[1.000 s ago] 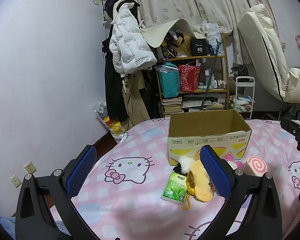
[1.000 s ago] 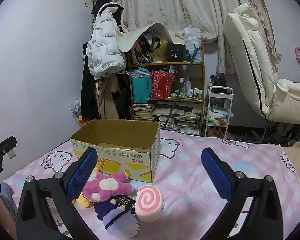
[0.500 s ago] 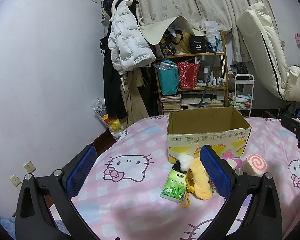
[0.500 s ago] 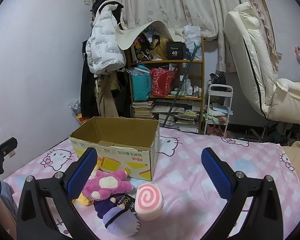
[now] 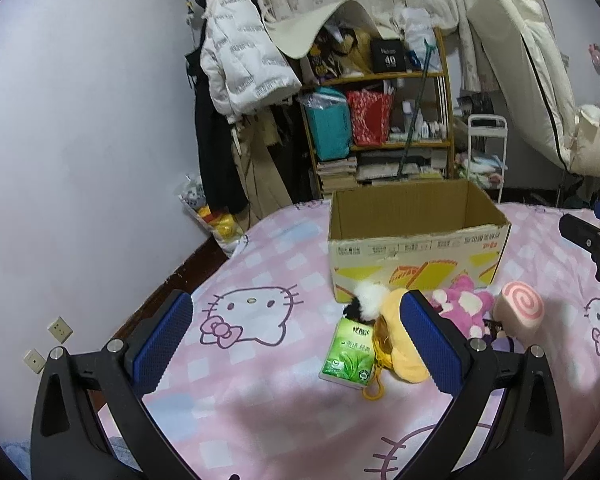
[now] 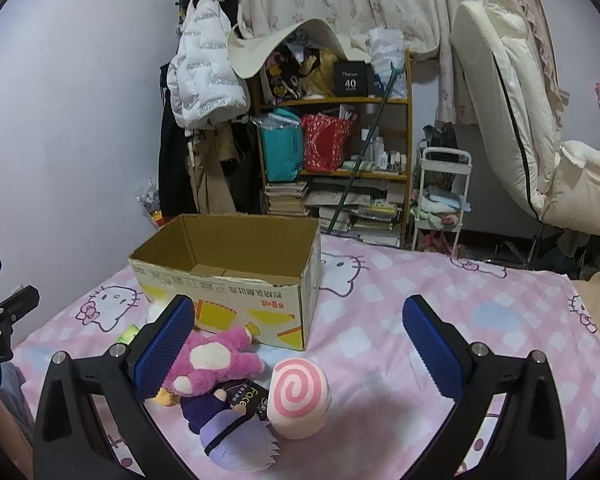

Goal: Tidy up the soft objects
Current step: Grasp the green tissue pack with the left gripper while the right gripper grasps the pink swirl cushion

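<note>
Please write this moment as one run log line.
left gripper: open, empty | right gripper: open, empty | cardboard box: looks empty | pink plush, swirl roll: on bed

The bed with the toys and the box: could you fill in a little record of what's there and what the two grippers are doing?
surface: pink cat-print bedsheet
container: open brown cardboard box, no toys seen inside
beside box: pink plush toy, pink swirl roll cushion, purple plush doll, yellow plush toy, green tissue packet
left gripper: open, empty
right gripper: open, empty
</note>
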Tool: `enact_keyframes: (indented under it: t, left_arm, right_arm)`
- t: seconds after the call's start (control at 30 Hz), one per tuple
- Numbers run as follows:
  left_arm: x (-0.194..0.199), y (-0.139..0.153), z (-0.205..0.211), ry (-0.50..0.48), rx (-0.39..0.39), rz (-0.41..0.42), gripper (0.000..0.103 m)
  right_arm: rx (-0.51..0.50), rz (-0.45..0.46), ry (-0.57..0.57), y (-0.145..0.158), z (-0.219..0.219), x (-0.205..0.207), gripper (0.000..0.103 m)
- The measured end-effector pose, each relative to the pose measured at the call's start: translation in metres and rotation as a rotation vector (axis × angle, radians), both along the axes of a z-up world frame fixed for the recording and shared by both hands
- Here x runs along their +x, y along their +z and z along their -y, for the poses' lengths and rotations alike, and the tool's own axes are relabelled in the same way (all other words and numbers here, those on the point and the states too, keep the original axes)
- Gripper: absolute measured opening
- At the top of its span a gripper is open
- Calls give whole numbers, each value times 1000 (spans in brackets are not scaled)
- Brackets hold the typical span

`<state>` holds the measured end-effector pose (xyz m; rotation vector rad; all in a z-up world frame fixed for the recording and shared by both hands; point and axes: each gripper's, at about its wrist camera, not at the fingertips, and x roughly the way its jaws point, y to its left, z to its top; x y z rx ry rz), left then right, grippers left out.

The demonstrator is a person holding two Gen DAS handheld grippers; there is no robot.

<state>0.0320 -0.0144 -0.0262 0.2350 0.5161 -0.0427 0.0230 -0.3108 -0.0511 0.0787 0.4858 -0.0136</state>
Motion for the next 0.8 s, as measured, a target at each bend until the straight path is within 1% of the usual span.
enact_keyframes:
  t: [0.27, 0.4, 0.63, 0.73, 0.8]
  left_arm:
    - [36, -20, -1, 20, 0, -113, 102]
    - [51, -33, -1, 32, 6, -162, 102]
    - [74, -55, 6, 24, 32, -251, 102]
    - [84, -66, 7, 16, 22, -299, 102]
    - [93, -75, 5, 12, 1, -346, 102]
  right_arm:
    - [-12, -73, 16, -22, -5, 27, 103]
    - [0, -116, 26, -36, -3, 40, 103]
    - [-2, -185, 23, -56, 0, 56, 103]
    - [1, -216, 26, -64, 1, 61, 103]
    - [10, -229, 39, -68, 1, 64, 96]
